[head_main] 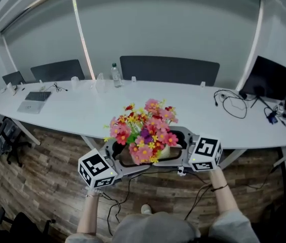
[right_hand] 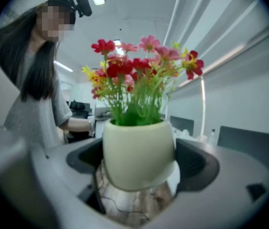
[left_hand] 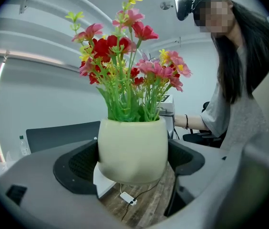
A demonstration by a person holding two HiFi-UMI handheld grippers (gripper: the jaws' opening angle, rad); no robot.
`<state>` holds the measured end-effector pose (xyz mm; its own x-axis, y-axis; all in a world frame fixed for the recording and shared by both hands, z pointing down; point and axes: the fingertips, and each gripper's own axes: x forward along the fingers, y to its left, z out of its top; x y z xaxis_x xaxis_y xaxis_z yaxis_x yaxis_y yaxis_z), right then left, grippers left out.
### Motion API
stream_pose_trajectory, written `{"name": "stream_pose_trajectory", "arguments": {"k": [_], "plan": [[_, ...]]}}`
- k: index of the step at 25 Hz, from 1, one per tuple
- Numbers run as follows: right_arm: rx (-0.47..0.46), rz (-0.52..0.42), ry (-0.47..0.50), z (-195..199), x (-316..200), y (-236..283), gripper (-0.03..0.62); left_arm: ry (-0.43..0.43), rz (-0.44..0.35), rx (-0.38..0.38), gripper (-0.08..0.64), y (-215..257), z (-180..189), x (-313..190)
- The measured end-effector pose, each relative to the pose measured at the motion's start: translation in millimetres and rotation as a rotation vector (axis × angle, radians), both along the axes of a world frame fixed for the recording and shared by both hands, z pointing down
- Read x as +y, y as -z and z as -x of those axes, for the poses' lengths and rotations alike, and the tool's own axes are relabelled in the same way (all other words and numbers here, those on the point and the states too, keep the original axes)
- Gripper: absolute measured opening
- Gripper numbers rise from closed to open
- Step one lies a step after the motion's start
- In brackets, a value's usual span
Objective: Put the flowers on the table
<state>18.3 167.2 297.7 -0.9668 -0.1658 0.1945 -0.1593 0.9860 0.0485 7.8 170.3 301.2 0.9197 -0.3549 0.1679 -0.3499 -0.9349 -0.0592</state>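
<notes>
Flower pot (right_hand: 137, 147) is clamped by left gripper (left_hand: 132, 161) and right gripper (right_hand: 141, 166), held over wood floor (head_main: 46, 176), just short of long white table (head_main: 82, 115)

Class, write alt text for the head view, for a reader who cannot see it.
The left gripper and right gripper together clamp a cream pot of pink, red and yellow flowers above a wooden floor, just short of a long white table. The table carries a laptop, a water bottle and loose cables.
</notes>
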Motion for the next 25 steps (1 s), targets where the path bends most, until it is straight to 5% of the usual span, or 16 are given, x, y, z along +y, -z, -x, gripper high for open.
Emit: {"name": "stream_pose_trajectory", "arguments": {"k": [25], "plan": [[0.011, 0.035, 0.03, 40, -94, -25, 0.457, 0.032, 0.032, -0.018, 0.446, -24, 40, -93]]}}
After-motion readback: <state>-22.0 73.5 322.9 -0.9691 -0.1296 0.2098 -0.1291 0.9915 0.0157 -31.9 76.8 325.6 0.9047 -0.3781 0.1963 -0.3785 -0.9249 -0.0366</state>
